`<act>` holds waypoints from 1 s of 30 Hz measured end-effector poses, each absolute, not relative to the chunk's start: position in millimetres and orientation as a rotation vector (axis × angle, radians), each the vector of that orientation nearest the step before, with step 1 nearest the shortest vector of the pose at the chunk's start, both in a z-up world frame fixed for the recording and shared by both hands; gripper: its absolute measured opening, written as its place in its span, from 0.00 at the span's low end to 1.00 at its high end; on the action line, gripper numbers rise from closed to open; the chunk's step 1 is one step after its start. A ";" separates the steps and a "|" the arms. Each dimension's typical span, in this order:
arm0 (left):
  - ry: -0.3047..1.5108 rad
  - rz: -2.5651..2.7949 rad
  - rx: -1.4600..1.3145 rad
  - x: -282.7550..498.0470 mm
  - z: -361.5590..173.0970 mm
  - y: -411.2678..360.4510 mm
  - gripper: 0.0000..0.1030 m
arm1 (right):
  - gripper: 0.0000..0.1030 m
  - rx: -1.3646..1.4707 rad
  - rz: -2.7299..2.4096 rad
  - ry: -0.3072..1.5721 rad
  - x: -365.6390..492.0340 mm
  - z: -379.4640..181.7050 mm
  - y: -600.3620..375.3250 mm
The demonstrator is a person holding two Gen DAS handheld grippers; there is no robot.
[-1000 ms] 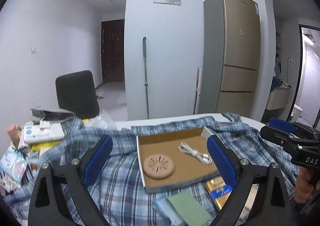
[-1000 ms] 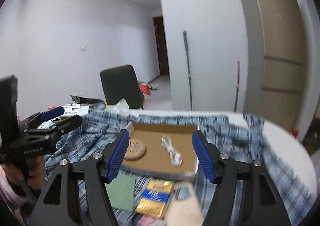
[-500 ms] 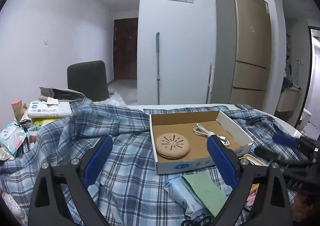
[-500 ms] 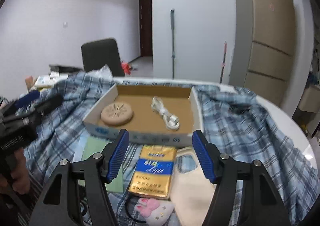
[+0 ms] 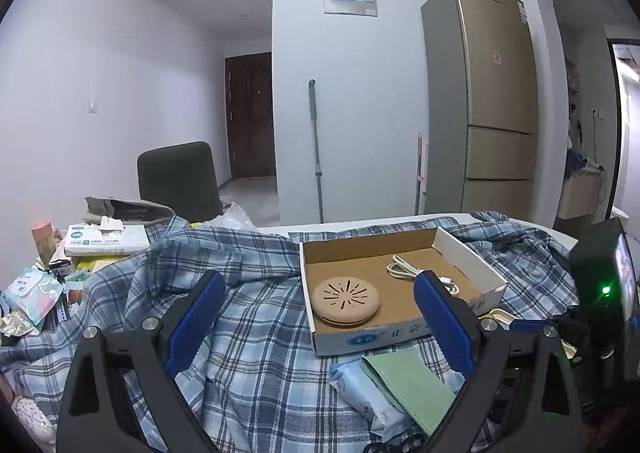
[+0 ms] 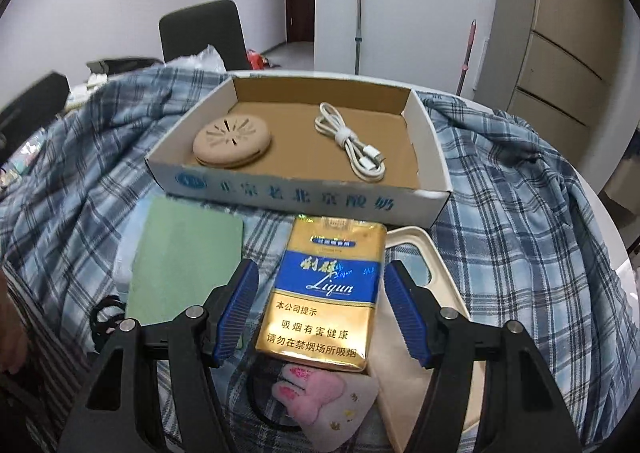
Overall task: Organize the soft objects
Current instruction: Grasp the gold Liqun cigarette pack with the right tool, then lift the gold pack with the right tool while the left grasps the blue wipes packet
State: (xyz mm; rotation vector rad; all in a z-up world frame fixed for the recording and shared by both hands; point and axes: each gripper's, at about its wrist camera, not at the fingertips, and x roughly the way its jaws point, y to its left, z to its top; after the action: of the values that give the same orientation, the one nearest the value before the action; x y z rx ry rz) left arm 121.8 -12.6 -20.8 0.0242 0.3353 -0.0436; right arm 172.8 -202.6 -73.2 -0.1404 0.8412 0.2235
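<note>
The right gripper [image 6: 320, 305] hung with jaws apart astride the gold cigarette pack [image 6: 326, 289] (pads not touching it); the left gripper [image 5: 316, 317] gaped, holding nothing.

Both grippers' jaws apart (empty)

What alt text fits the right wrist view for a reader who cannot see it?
The open right gripper hangs over a gold and blue cigarette pack lying on a plaid shirt, jaws either side, not touching. Behind it, a cardboard tray holds a round tan disc and a white cable.
</note>
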 end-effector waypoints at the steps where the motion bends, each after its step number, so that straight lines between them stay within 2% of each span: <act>1: 0.336 -0.045 0.029 121.6 -20.9 -13.3 0.94 | 0.57 -0.148 0.218 0.852 174.0 -75.1 -201.6; 2: 0.337 -0.045 0.033 121.7 -21.1 -13.9 0.94 | 0.53 -0.156 0.214 0.863 175.1 -77.4 -200.8; 7: 0.341 -0.045 0.032 122.6 -21.4 -14.4 0.94 | 0.52 -0.140 0.240 0.803 167.7 -66.9 -202.7; 15: 0.352 -0.038 0.030 124.3 -21.1 -13.0 0.94 | 0.52 -0.039 0.230 0.481 134.4 -18.7 -230.6; 18: 0.345 -0.055 0.032 117.9 -14.5 -9.8 0.94 | 0.52 -0.006 0.215 0.479 136.7 -14.8 -240.0; 21: 0.439 -0.085 0.052 117.3 -11.4 -6.3 0.94 | 0.52 0.037 0.229 0.502 139.8 -12.9 -247.8; 23: 0.538 -0.110 0.017 122.6 -14.7 -1.4 0.83 | 0.52 0.055 0.225 0.509 141.8 -11.3 -251.9; 24: 0.582 -0.104 0.010 126.3 -17.7 0.1 0.71 | 0.52 0.059 0.220 0.505 141.1 -10.3 -253.9; 25: 0.623 -0.087 0.009 130.3 -22.3 2.1 0.64 | 0.52 0.059 0.218 0.500 140.0 -10.3 -255.2; 26: 0.650 -0.078 0.010 133.3 -26.5 3.6 0.62 | 0.52 0.058 0.214 0.496 139.0 -10.4 -254.0; 28: 0.719 -0.065 0.007 140.6 -38.1 6.6 0.51 | 0.52 0.062 0.212 0.489 137.3 -8.1 -254.9; 30: 0.789 -0.095 -0.017 146.2 -48.4 7.2 0.49 | 0.52 0.063 0.217 0.481 136.0 -7.5 -254.9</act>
State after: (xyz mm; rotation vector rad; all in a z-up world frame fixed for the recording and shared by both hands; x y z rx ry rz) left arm 146.2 7.2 -48.4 -0.0172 0.7894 -0.0948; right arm 136.0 -254.9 -7.5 0.0630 0.4808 0.2173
